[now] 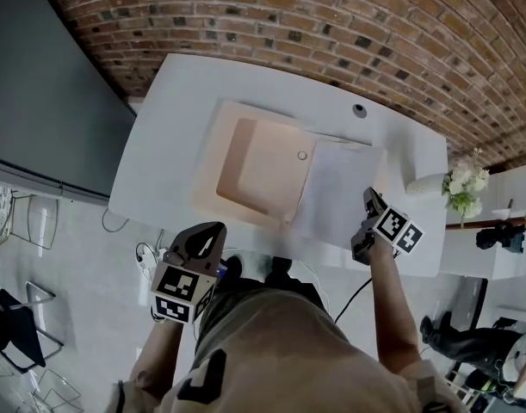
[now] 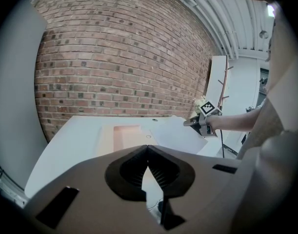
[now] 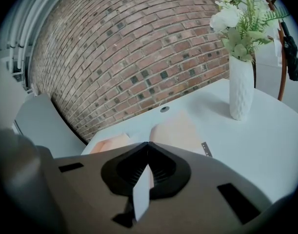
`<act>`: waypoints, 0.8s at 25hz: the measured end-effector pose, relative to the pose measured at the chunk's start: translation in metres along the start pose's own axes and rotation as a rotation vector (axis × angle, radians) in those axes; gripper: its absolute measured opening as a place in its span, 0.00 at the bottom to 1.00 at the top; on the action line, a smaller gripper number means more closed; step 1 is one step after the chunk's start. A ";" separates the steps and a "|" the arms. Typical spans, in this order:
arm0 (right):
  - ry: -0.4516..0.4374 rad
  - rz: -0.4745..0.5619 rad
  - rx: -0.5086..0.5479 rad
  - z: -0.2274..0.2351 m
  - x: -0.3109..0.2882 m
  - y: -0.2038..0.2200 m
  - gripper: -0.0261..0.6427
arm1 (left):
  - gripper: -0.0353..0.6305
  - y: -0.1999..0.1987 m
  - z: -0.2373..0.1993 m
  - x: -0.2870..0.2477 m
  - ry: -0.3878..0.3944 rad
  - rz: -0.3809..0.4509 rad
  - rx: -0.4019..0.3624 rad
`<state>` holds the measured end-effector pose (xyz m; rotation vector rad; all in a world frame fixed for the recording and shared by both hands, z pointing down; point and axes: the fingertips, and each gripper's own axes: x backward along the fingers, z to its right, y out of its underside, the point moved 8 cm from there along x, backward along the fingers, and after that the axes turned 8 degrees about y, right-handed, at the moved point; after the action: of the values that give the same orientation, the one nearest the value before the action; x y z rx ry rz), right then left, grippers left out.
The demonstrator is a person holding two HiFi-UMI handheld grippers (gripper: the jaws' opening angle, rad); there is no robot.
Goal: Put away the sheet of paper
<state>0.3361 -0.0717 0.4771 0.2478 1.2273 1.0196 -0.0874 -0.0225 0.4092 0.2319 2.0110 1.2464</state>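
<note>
A white sheet of paper [image 1: 340, 192] lies on the white table [image 1: 172, 136], its left edge overlapping an open peach folder [image 1: 254, 166]. My right gripper [image 1: 367, 203] is at the sheet's near right edge and is shut on it. In the right gripper view the gripper [image 3: 148, 154] pinches the sheet [image 3: 140, 196], seen edge-on between the jaws. My left gripper [image 1: 213, 232] hangs off the table's near edge, shut and holding nothing. The left gripper view shows its closed jaws [image 2: 148, 150], with the folder [image 2: 124, 134], the paper [image 2: 175, 134] and the right gripper [image 2: 200, 123] beyond them.
A white vase [image 1: 428, 184] of white flowers [image 1: 466, 181] stands at the table's right end, close to my right gripper, and shows in the right gripper view as the vase [image 3: 240, 94]. A cable hole [image 1: 359, 109] sits near the far edge. A brick wall [image 1: 331, 24] runs behind the table.
</note>
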 end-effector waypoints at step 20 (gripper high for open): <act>-0.089 0.011 0.029 -0.029 -0.002 -0.007 0.07 | 0.07 0.001 -0.006 0.002 0.001 0.013 0.006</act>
<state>0.3147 -0.0872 0.4632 0.3193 1.1616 0.9904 -0.0934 -0.0252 0.4108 0.2474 2.0178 1.2490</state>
